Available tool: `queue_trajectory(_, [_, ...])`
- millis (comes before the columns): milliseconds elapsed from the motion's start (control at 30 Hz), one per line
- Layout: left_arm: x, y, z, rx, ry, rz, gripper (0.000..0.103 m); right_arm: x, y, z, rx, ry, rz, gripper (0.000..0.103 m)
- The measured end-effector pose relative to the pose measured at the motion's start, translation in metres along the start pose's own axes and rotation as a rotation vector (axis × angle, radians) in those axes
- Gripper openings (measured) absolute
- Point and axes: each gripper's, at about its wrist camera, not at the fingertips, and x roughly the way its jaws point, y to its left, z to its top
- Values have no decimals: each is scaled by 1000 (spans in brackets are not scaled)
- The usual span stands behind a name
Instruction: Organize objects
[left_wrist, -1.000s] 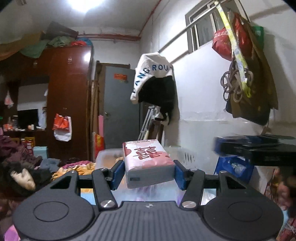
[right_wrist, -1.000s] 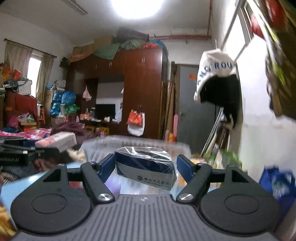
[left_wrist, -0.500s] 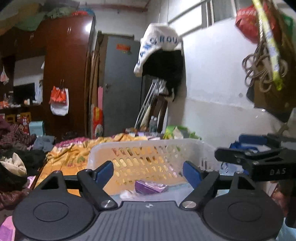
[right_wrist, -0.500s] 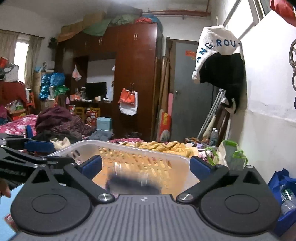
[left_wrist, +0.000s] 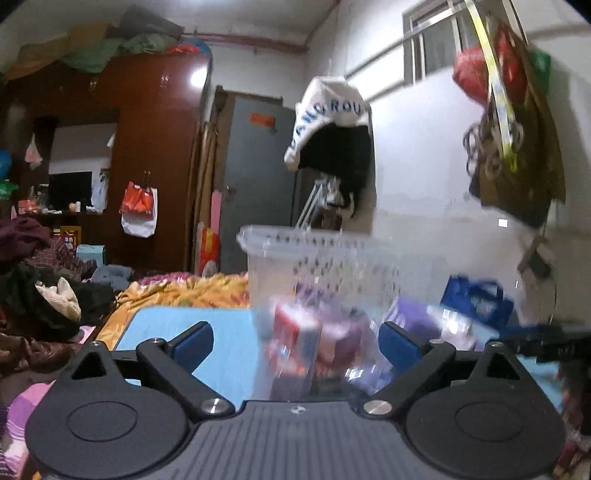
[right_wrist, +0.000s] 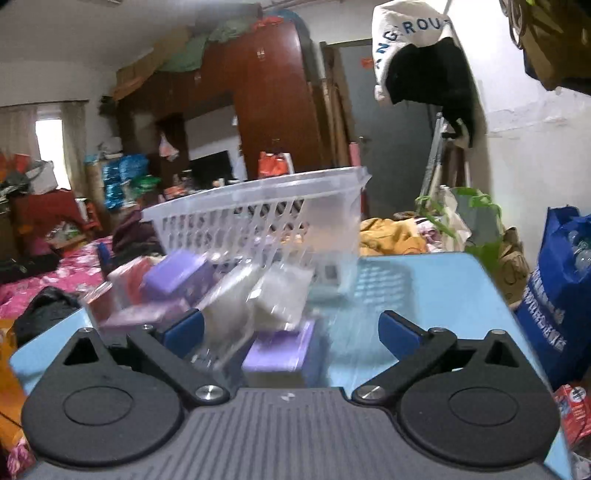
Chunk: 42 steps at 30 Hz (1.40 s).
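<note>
A clear perforated plastic basket (right_wrist: 258, 218) stands on a light blue table (right_wrist: 436, 284); it also shows in the left wrist view (left_wrist: 317, 258). Several small packs lie blurred on the table in front of it: purple boxes (right_wrist: 277, 350), white packs (right_wrist: 251, 299) and a red and white pack (left_wrist: 295, 332). My left gripper (left_wrist: 295, 341) is open and empty, low over the packs. My right gripper (right_wrist: 291, 328) is open and empty, just above a purple box.
A blue bag (right_wrist: 554, 295) stands right of the table. A bed with heaped clothes (left_wrist: 55, 295) and yellow cloth (left_wrist: 184, 291) lies to the left. Bags hang on the wall (left_wrist: 509, 122). A dark wardrobe (left_wrist: 147, 166) and a grey door (left_wrist: 258, 177) are behind.
Both grippers let go of their packs over the basket and opened, then dropped low to table level in front of the basket. The view is blurred from motion.
</note>
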Motion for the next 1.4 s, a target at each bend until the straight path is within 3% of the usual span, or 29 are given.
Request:
queue_trajectory(133, [9,6,-2,-13,22,29,98,4,11,8,-56,-16,-34,89])
queue_trajectory(200, [14,9,-3,-17,41,26,97,7,18,14,-87,-35,-56,78])
queue_trajectory(367, [24,7,-8,2,81,26,93,28,21,20,-116,30,-69,58])
queue_trajectory(533, [35,1,-11,48,132,46,87,46,18,18,-112,92,-56,52])
queue_trajectory(633, [41,-3,-13,67,165,48,77,39,19,11,-122,79,-75,43])
queue_trajectory(667, [42,-4,-13,75,175,54,68,37,19,10,-119,73,-74,42])
queue_trajectory(700, [43,-4,-14,83,187,66,52,36,18,10,-114,63,-69,42])
queue_trajectory(767, [46,-5,-15,89,206,71,35,33,18,9,-111,45,-79,41])
queue_trajectory(967, [35,-9,-19,117,154,64,34,21,22,8,-127,-44,-104,41])
queue_trajectory(1200, [22,-5,-15,61,34,40,34,11,18,9,-91,-124,-90,41])
queue_trajectory(1400, [14,-10,-16,85,-56,45,34,11,20,9,-103,-148,-93,41])
